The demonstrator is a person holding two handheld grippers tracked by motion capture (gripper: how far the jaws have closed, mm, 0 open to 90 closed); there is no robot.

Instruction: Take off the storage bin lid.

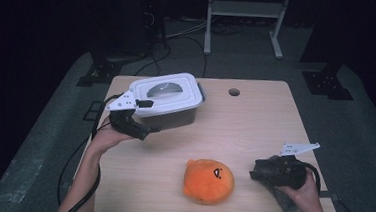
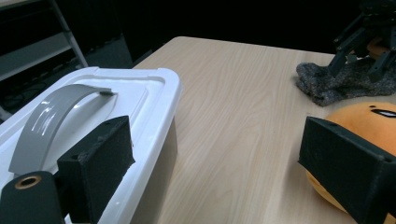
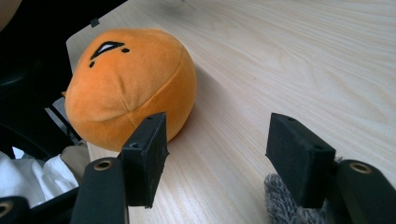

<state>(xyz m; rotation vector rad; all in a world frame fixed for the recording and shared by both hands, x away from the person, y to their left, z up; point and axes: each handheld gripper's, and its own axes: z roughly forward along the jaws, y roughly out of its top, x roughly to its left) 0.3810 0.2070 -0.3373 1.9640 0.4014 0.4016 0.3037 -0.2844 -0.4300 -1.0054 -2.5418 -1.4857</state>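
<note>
Two tools are standing wide and empty, and we are judging the plush (image 1: 209,181) light, soft and squashy, best pinched across its round middle on the bench (image 1: 255,115).

A lab or recording studio: a bare wooden table (image 1: 255,120) stands on grey carpet (image 1: 365,128) amid black surroundings, with cables (image 1: 181,33) and stand feet (image 1: 327,85) on the floor.
</note>
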